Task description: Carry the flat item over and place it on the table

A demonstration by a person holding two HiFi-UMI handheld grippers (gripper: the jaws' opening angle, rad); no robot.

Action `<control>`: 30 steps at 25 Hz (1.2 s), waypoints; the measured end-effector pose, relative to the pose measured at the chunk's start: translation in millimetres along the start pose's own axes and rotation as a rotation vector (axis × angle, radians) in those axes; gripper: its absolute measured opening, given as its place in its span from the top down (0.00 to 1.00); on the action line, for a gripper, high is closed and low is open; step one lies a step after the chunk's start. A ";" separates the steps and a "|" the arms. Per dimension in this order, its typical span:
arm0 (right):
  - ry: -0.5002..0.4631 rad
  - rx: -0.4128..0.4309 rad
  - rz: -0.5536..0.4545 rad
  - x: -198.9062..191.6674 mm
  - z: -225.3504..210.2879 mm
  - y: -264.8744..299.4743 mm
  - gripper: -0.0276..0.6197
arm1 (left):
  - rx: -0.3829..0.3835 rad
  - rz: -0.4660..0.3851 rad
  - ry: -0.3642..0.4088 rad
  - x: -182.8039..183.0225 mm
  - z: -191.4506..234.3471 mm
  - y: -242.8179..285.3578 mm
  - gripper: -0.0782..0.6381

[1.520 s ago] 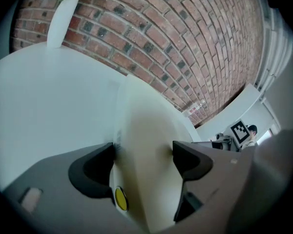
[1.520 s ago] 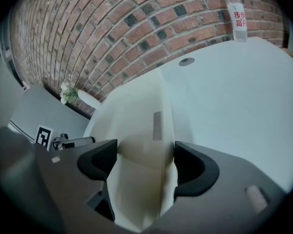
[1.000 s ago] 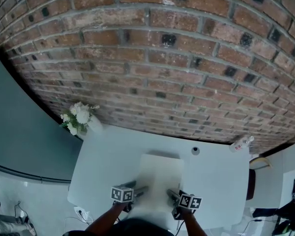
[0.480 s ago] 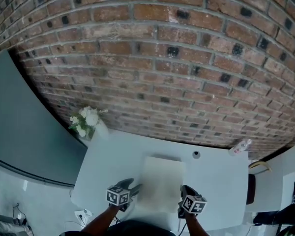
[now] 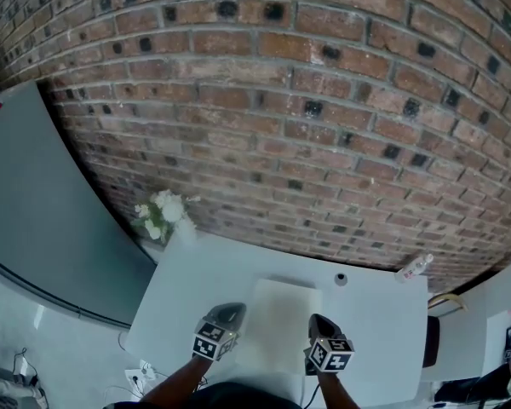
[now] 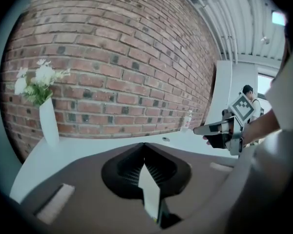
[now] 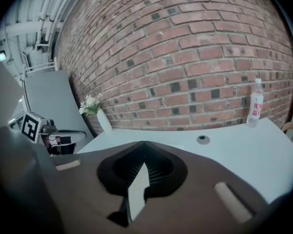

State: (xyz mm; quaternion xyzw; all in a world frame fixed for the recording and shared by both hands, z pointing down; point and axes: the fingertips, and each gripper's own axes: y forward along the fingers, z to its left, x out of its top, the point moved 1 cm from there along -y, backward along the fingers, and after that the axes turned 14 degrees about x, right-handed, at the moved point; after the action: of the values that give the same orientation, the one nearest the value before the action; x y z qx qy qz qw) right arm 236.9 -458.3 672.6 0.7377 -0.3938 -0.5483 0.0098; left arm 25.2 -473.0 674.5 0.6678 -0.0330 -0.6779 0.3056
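The flat white item (image 5: 281, 320) lies on the white table (image 5: 379, 313), between my two grippers and below them. My left gripper (image 5: 232, 312) hangs over the item's left edge, my right gripper (image 5: 318, 322) over its right edge. Both pairs of jaws have just been closing and now meet with nothing between them. In the left gripper view the left gripper (image 6: 144, 145) points at the brick wall, with the right gripper (image 6: 219, 130) off to its right. The right gripper (image 7: 144, 144) points the same way, with the left gripper (image 7: 52, 131) at its left.
A white vase of flowers (image 5: 166, 216) stands at the table's far left corner. A plastic bottle (image 5: 416, 268) stands at the far right, a small round fitting (image 5: 341, 278) in front of the brick wall (image 5: 307, 118). A grey panel (image 5: 34, 211) is on the left.
Both grippers have risen off the table beside the flat item and their jaws have shut. The item stays flat on the table. The head view has tilted up toward the wall.
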 end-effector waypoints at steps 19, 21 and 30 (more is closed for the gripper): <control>-0.279 0.041 -0.243 121.8 58.5 -27.7 0.96 | -0.046 -0.252 0.159 121.6 -31.0 -20.9 0.88; -0.277 0.041 -0.245 120.9 58.1 -29.4 0.96 | -0.051 -0.255 0.159 121.3 -32.3 -20.2 0.88; -0.253 0.043 -0.241 113.9 52.3 -35.2 0.96 | -0.076 -0.228 0.158 114.0 -40.7 -16.3 0.88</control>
State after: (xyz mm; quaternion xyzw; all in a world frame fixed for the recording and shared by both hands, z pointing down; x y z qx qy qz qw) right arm 224.3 -479.6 544.8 0.7046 -0.3121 -0.6255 -0.1216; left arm 65.9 -497.2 561.9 0.7064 0.0929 -0.6544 0.2532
